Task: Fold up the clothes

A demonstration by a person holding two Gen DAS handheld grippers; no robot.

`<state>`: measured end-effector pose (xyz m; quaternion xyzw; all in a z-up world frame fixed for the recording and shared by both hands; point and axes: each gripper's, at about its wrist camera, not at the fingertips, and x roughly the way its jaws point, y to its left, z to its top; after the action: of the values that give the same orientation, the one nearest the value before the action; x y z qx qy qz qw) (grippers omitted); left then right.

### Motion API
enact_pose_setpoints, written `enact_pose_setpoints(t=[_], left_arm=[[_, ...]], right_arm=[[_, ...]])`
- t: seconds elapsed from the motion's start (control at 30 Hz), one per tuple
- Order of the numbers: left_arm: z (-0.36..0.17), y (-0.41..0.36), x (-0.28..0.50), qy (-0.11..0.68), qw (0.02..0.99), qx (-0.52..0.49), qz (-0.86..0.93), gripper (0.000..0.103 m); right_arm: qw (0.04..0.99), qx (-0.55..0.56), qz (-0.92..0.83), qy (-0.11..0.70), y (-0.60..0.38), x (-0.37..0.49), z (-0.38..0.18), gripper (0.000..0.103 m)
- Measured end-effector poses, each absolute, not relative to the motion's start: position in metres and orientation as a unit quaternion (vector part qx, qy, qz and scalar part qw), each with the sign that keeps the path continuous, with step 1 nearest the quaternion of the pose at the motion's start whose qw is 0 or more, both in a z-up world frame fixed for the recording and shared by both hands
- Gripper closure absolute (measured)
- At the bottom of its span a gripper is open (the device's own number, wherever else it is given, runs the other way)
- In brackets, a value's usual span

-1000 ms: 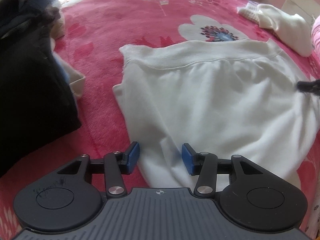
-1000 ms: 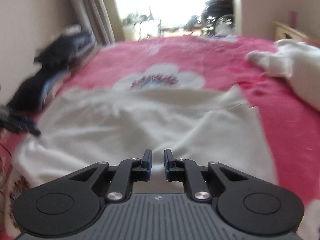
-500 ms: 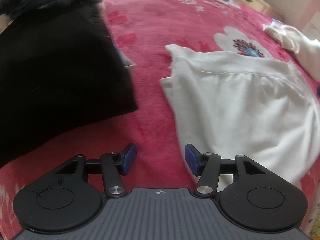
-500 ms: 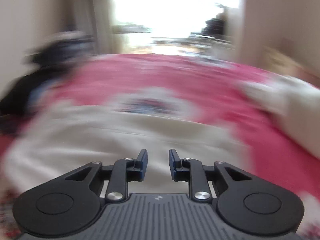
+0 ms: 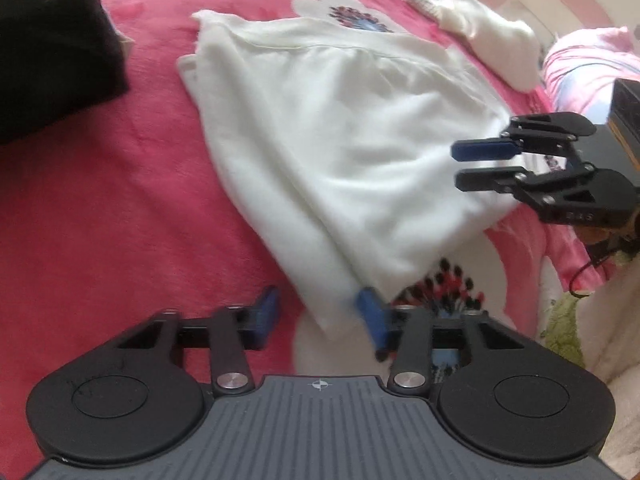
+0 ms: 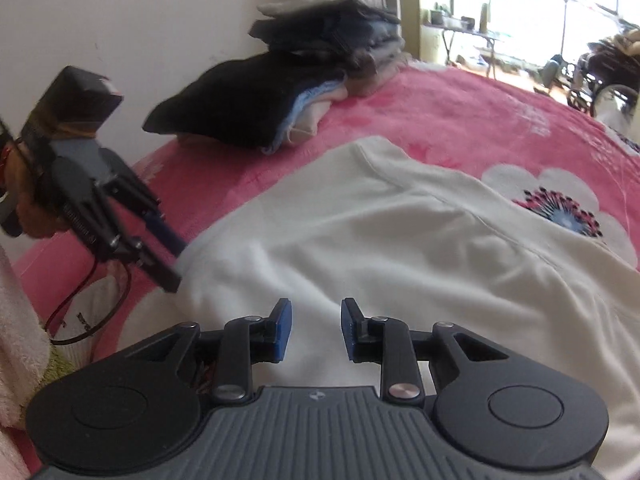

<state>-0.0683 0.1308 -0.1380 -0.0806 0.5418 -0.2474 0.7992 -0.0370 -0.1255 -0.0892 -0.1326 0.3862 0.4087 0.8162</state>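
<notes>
A white sweatshirt (image 5: pixel 352 136) lies spread on the pink flowered bedspread (image 5: pixel 112 208); it also fills the right wrist view (image 6: pixel 400 260). My left gripper (image 5: pixel 320 316) is open, its jaws astride the garment's near corner. It shows in the right wrist view (image 6: pixel 170 262) at the garment's left edge. My right gripper (image 6: pixel 316 328) is open just above the white fabric. It shows in the left wrist view (image 5: pixel 460 164) at the garment's right edge, jaws apart and empty.
A black folded garment (image 5: pixel 52 60) lies at the left. A stack of folded dark and light clothes (image 6: pixel 288 92) stands by the wall. Another white garment (image 5: pixel 480 40) lies at the far right. A pink pillow (image 5: pixel 584 64) lies beyond it.
My left gripper swung right, onto the garment's near corner. My right gripper opened wider and turned left, so the left gripper and the clothes stack now show in its view.
</notes>
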Motion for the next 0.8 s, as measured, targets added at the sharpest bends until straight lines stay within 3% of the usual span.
enact_pose_setpoints(t=[0.03, 0.17, 0.37, 0.5, 0.53, 0.63, 0.77, 0.8], left_arm=[[-0.137, 0.129, -0.070, 0.537, 0.803, -0.077, -0.247, 0.092], [-0.098, 0.130, -0.086, 0.494, 0.824, 0.000, -0.279, 0.101], [-0.087, 0.132, -0.088, 0.481, 0.824, 0.124, -0.274, 0.103], [-0.100, 0.135, -0.082, 0.520, 0.807, 0.075, -0.270, 0.103], [-0.101, 0.135, -0.082, 0.530, 0.799, 0.057, -0.278, 0.099], [-0.108, 0.124, -0.087, 0.536, 0.793, 0.054, -0.285, 0.066], [-0.123, 0.112, -0.086, 0.529, 0.807, 0.060, -0.257, 0.065], [-0.124, 0.113, -0.085, 0.528, 0.809, 0.050, -0.254, 0.069]], right_arm=[[0.819, -0.136, 0.403, 0.386, -0.127, -0.039, -0.089, 0.074], [0.828, -0.141, 0.386, 0.381, -0.129, -0.039, -0.089, 0.074], [0.831, -0.129, 0.379, 0.385, -0.133, -0.038, -0.092, 0.072], [0.832, -0.125, 0.382, 0.382, -0.135, -0.041, -0.089, 0.072], [0.830, -0.123, 0.388, 0.381, -0.135, -0.042, -0.088, 0.072], [0.817, -0.114, 0.420, 0.378, -0.134, -0.047, -0.085, 0.068], [0.797, -0.147, 0.458, 0.366, -0.117, -0.060, -0.088, 0.065], [0.795, -0.158, 0.462, 0.361, -0.114, -0.064, -0.089, 0.065]])
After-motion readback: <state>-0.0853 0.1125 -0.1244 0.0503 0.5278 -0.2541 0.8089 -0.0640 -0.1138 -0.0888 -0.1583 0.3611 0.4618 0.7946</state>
